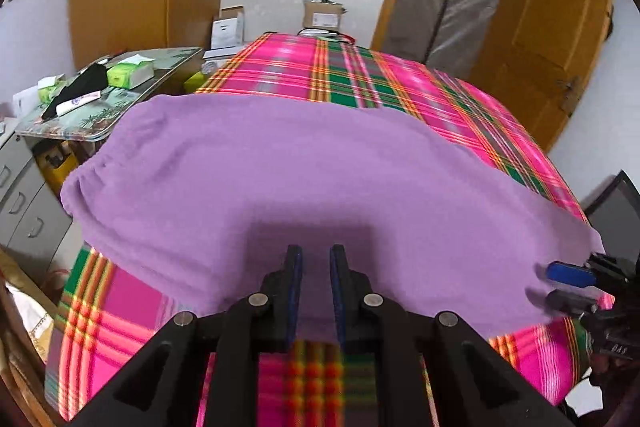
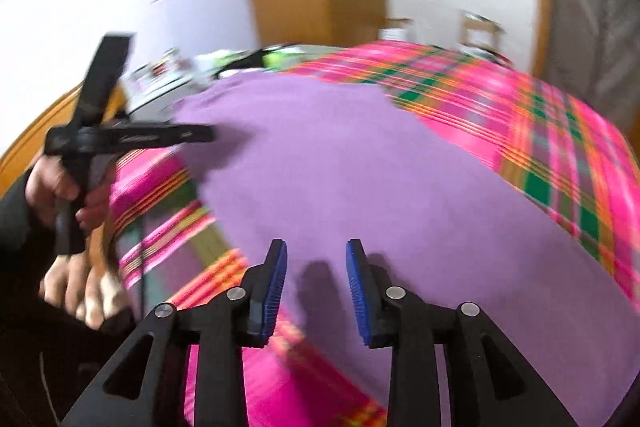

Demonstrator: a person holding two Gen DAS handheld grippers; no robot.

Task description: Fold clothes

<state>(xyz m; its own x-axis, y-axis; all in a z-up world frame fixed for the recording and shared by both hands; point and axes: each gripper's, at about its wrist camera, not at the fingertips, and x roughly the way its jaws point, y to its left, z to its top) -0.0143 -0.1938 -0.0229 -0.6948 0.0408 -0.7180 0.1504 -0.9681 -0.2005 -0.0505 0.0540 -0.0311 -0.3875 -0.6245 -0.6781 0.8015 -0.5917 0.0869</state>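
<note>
The left gripper [image 1: 316,259] has its jaws narrow and empty above the near hem of the purple garment [image 1: 304,163], which lies flat on the plaid bed [image 1: 360,75], likely smoothed for folding. The right gripper [image 2: 316,259] stands wide, empty, over it.

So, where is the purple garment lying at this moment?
The purple garment lies spread on the pink plaid cloth, filling the middle of both wrist views, just ahead of both grippers.

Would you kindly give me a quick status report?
Left gripper and right gripper open, empty. Purple garment spread on plaid sheet. Nothing in the way.
</note>
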